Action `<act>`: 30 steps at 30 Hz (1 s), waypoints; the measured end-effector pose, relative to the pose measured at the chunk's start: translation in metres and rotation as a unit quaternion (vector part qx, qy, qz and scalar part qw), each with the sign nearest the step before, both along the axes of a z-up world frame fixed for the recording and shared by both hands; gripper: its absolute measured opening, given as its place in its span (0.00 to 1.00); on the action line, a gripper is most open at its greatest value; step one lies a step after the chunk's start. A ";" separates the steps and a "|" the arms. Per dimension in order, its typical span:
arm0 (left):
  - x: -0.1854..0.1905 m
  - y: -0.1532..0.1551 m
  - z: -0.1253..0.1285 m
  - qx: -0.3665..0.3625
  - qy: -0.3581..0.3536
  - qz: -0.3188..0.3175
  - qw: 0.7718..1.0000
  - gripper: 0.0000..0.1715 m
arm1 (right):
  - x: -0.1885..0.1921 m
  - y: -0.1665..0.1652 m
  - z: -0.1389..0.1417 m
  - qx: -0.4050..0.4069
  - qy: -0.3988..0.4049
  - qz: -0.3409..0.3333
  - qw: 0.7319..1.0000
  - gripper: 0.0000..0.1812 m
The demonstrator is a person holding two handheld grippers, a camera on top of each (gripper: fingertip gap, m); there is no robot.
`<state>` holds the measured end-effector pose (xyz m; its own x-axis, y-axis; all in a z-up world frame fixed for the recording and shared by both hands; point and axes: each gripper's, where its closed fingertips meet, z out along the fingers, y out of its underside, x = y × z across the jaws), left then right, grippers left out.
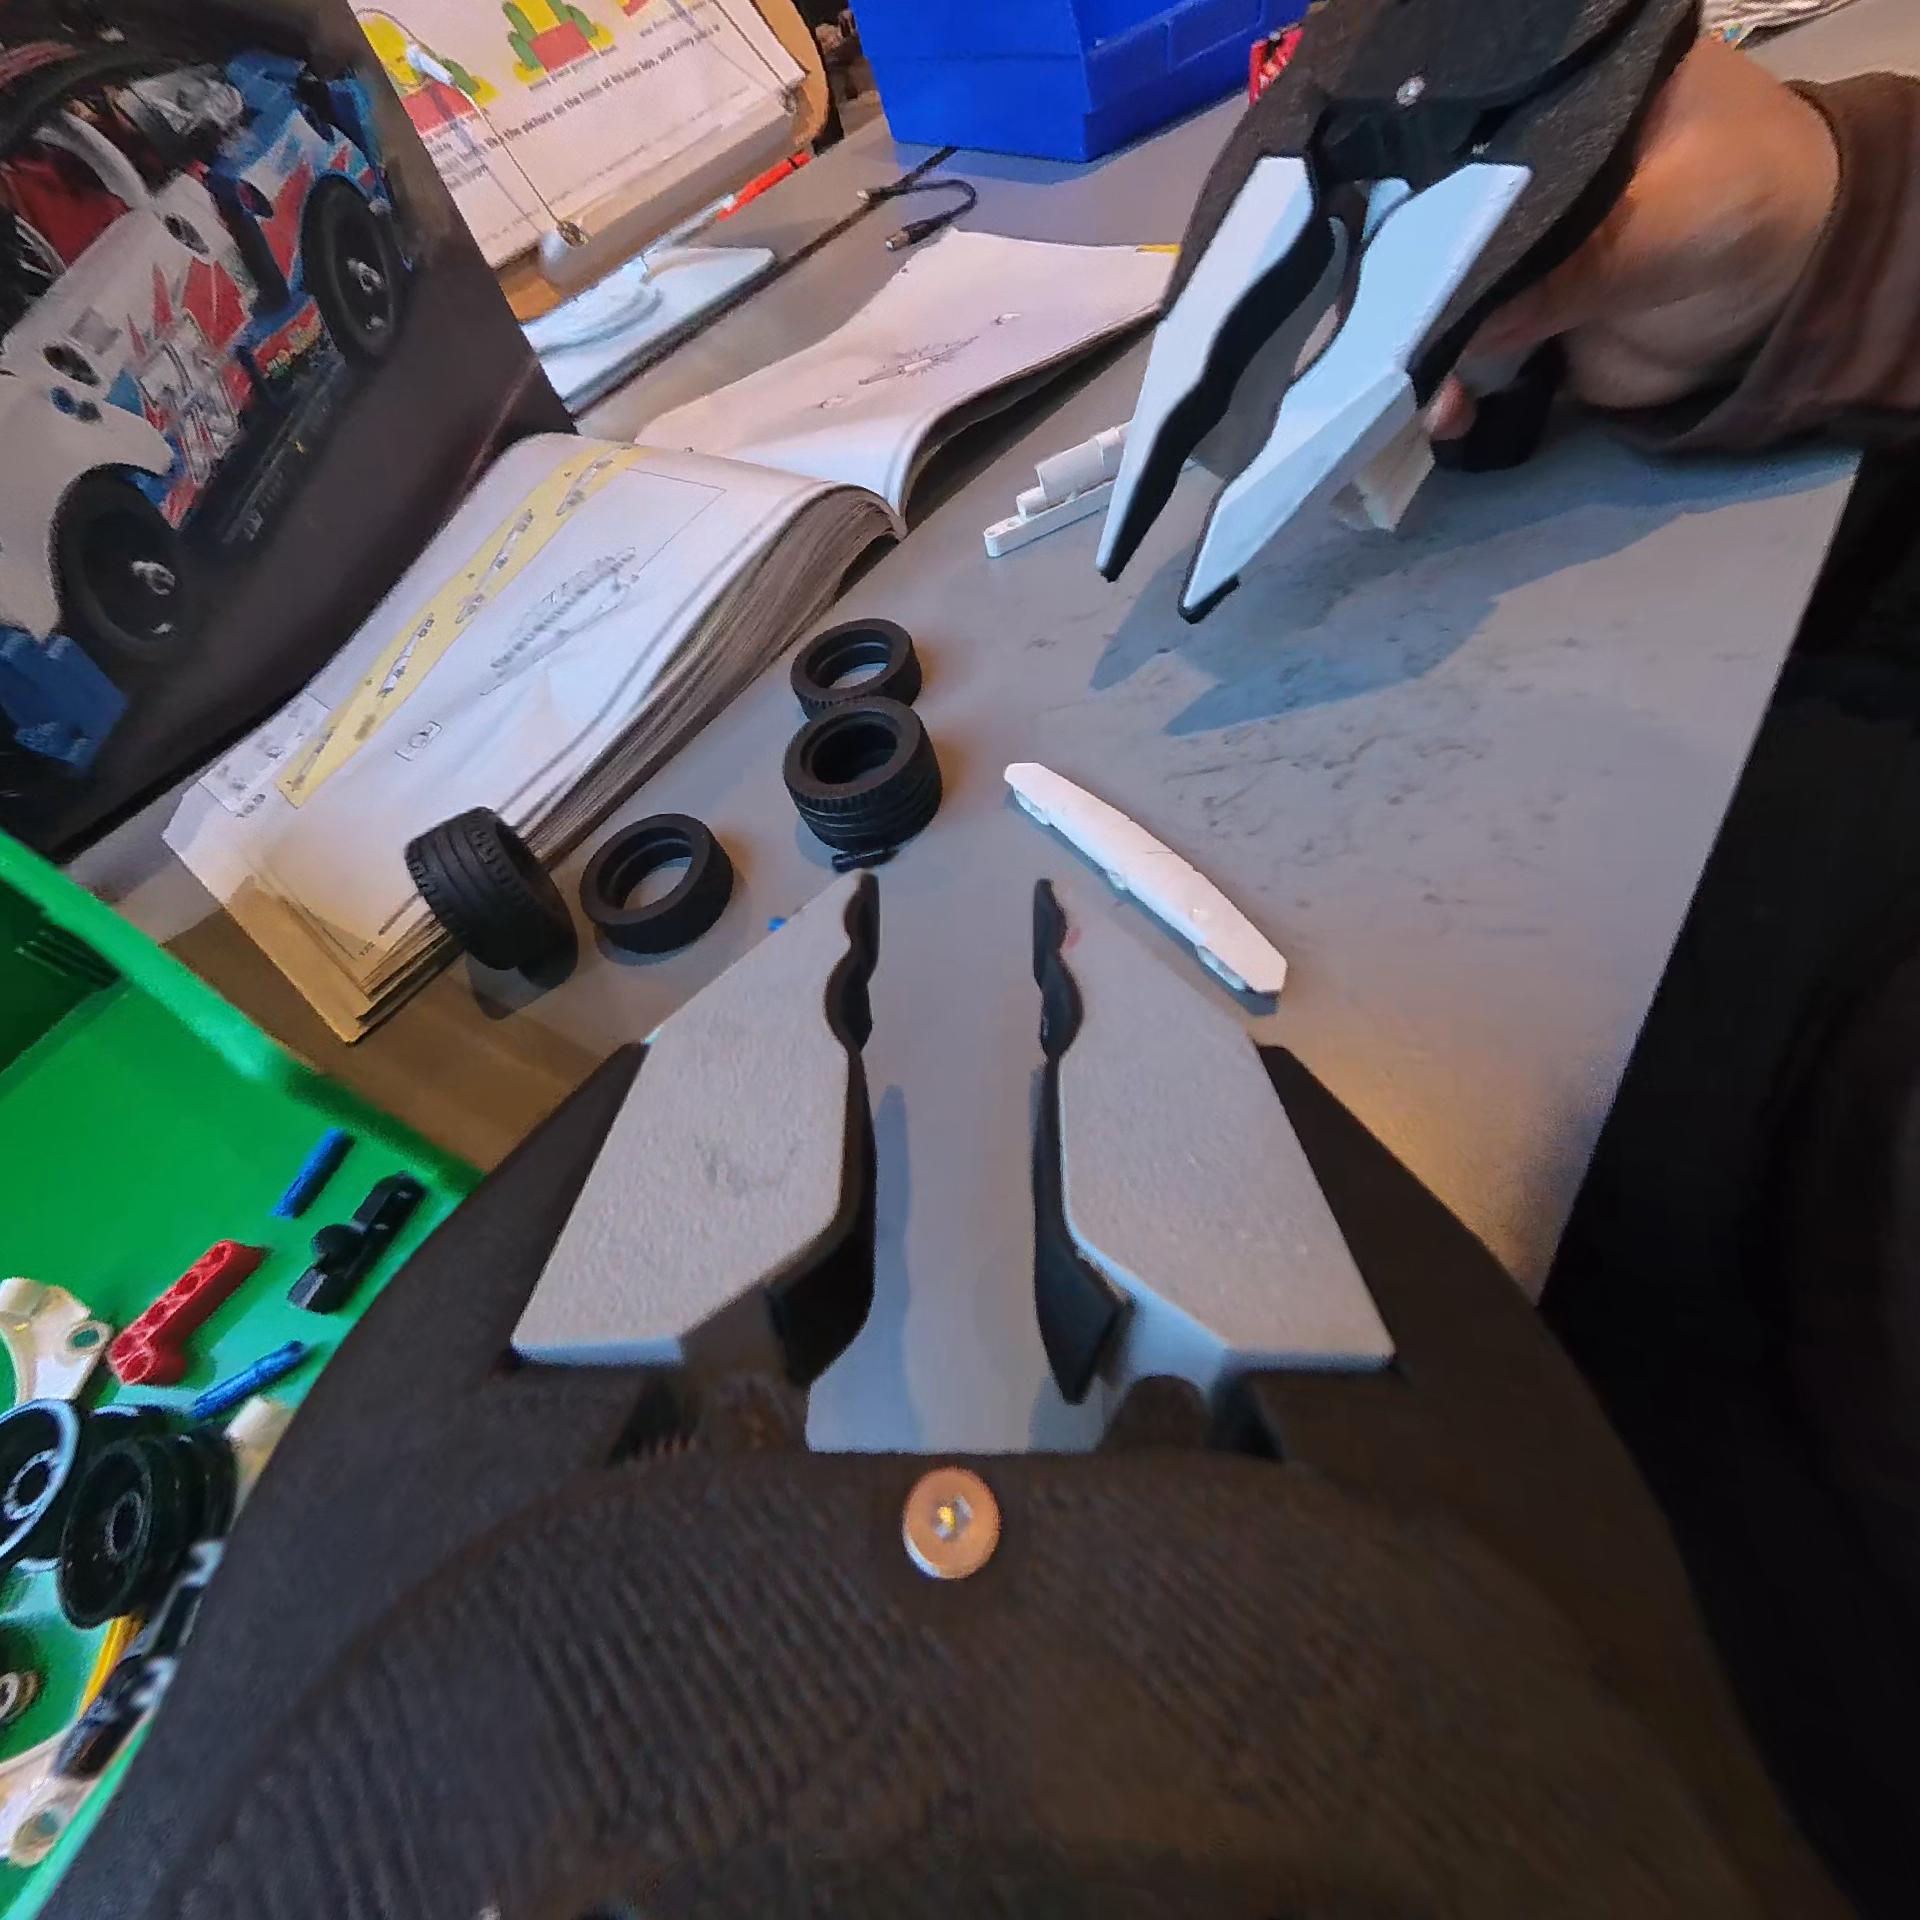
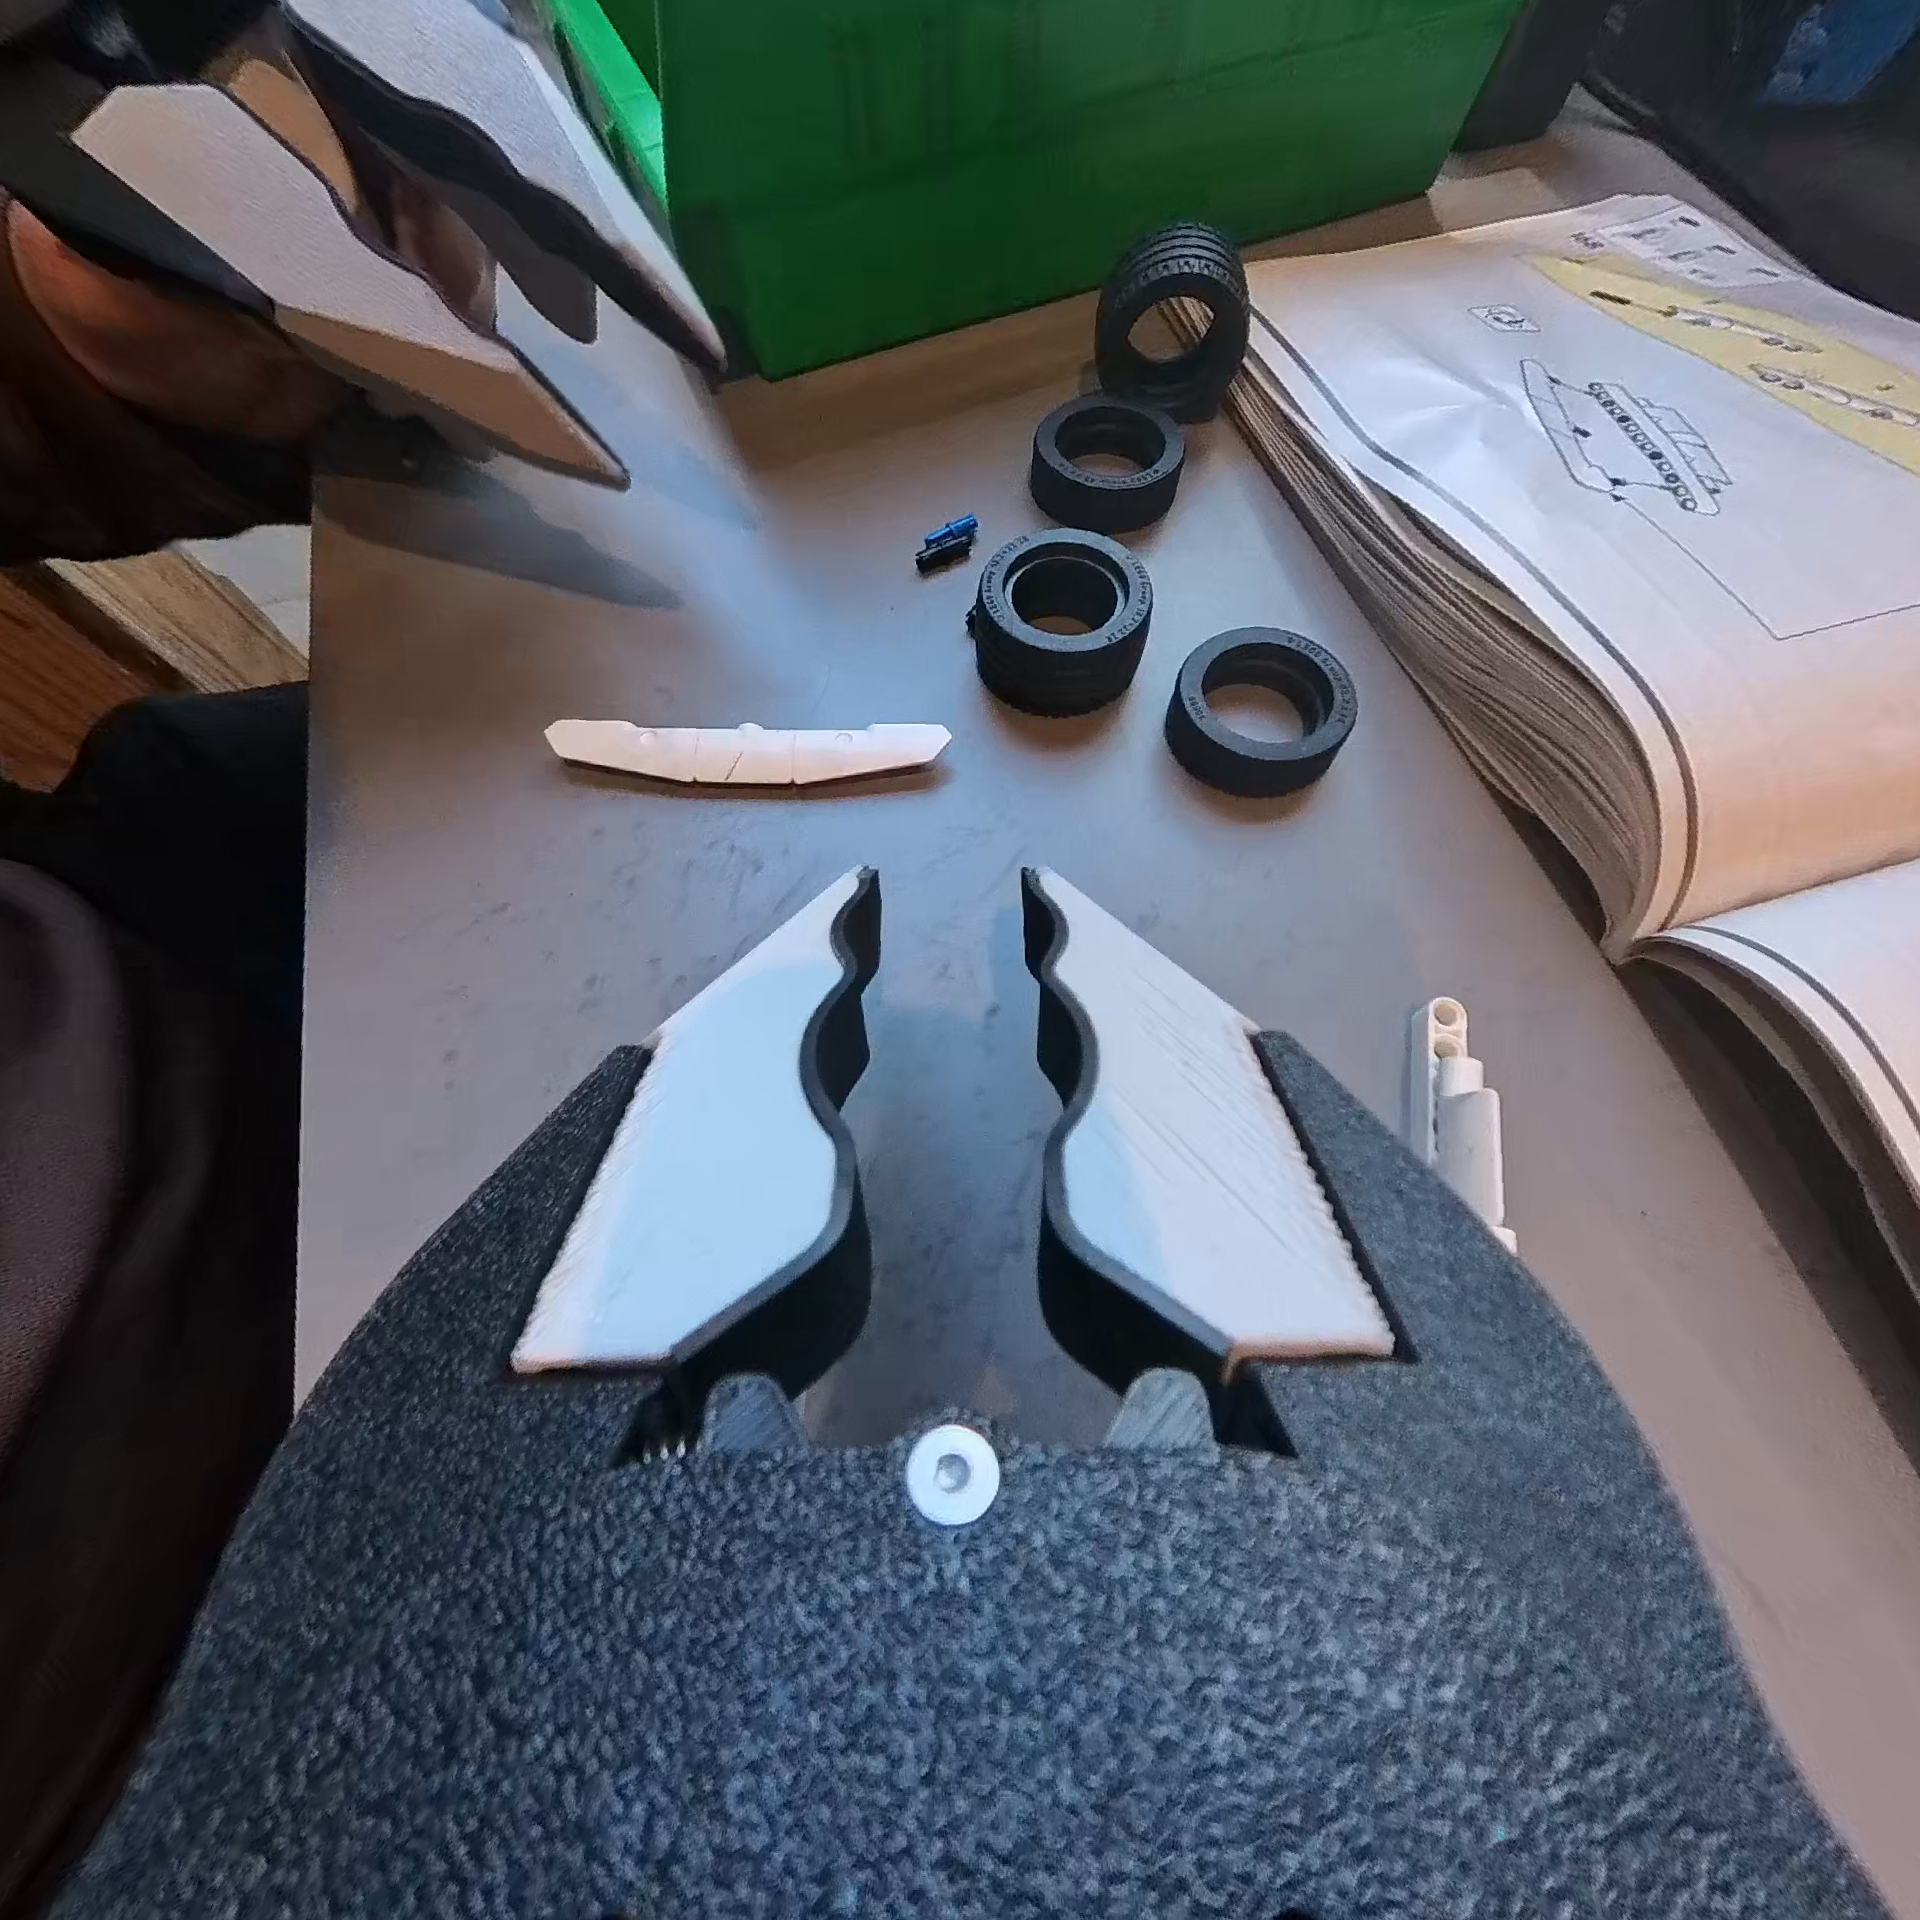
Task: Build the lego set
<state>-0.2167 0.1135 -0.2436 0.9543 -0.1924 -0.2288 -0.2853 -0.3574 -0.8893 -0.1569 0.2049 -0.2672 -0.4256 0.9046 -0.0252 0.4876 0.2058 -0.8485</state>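
Several black tyres (image 1: pixel 862 774) (image 2: pixel 1060 634) lie on the grey table; one (image 1: pixel 488 894) (image 2: pixel 1174 312) stands upright against the open instruction book (image 1: pixel 582 665) (image 2: pixel 1558 520). A long white curved piece (image 1: pixel 1143 873) (image 2: pixel 748 750) lies flat between the grippers. A small blue and black pin (image 2: pixel 951 540) lies by the tyres. A white beam assembly (image 1: pixel 1049 499) (image 2: pixel 1455 1112) lies near the book. My left gripper (image 1: pixel 954 894) (image 2: pixel 670 421) is open and empty, just short of the tyres. My right gripper (image 2: pixel 948 883) (image 1: pixel 1153 592) is open and empty, above the table near the white beam assembly.
A green bin (image 1: pixel 156 1143) (image 2: pixel 1039 156) with several loose parts stands left of my left gripper. The set's box (image 1: pixel 187 364) stands behind the book. A blue bin (image 1: pixel 1039 62) and a cable (image 1: pixel 925 208) sit at the back. The table edge (image 1: pixel 1714 831) runs along the right. The left gripper's tips are roughly 12 cm from the right gripper's. About 6 cm separates my left fingertips from the long white curved piece (image 1: pixel 1143 873). It is also in sight in the right wrist view (image 2: pixel 724 739).
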 end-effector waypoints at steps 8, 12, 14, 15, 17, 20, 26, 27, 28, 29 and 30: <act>0.062 -0.004 -0.051 -0.208 -0.085 -0.113 0.968 0.15 | -0.001 0.001 0.001 -0.006 0.001 -0.004 1.000 0.15; 0.093 0.040 -0.036 -0.168 -0.116 -0.134 0.970 0.12 | -0.001 0.003 0.001 -0.008 0.001 -0.008 1.000 0.14; 0.104 0.049 -0.039 -0.181 -0.116 -0.148 0.965 0.16 | -0.002 0.004 0.001 -0.009 0.000 -0.011 1.000 0.14; 0.106 0.049 -0.042 -0.193 -0.112 -0.152 0.963 0.16 | -0.002 0.004 0.001 -0.009 0.001 -0.011 1.000 0.14; 0.102 0.050 -0.042 -0.193 -0.121 -0.144 0.963 0.16 | -0.001 0.004 0.002 -0.008 0.004 -0.011 1.000 0.14; 0.097 0.050 -0.035 -0.178 -0.154 -0.134 0.963 0.16 | 0.001 0.004 0.000 -0.002 -0.001 -0.009 1.000 0.15; 0.085 0.034 -0.034 -0.176 -0.161 -0.121 0.964 0.17 | 0.028 0.009 0.006 -0.010 0.004 -0.003 1.000 0.19; 0.083 0.033 -0.033 -0.170 -0.158 -0.120 0.965 0.17 | 0.036 0.003 0.005 -0.031 -0.012 0.014 0.999 0.22; 0.079 0.034 -0.033 -0.168 -0.153 -0.115 0.967 0.17 | 0.045 -0.004 0.002 -0.046 -0.032 0.029 0.998 0.25; 0.076 0.035 -0.035 -0.171 -0.147 -0.109 0.968 0.18 | 0.052 -0.008 -0.003 -0.047 -0.049 0.036 0.997 0.26; 0.074 0.036 -0.037 -0.178 -0.143 -0.108 0.967 0.19 | 0.057 -0.010 -0.010 -0.035 -0.062 0.036 0.997 0.26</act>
<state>-0.1429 0.1491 -0.2808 0.8973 -0.4128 0.1564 -0.1483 -0.6156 -0.7740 -0.0997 0.1953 -0.2771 -0.4797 0.8657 -0.1428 0.5749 0.1872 -0.7965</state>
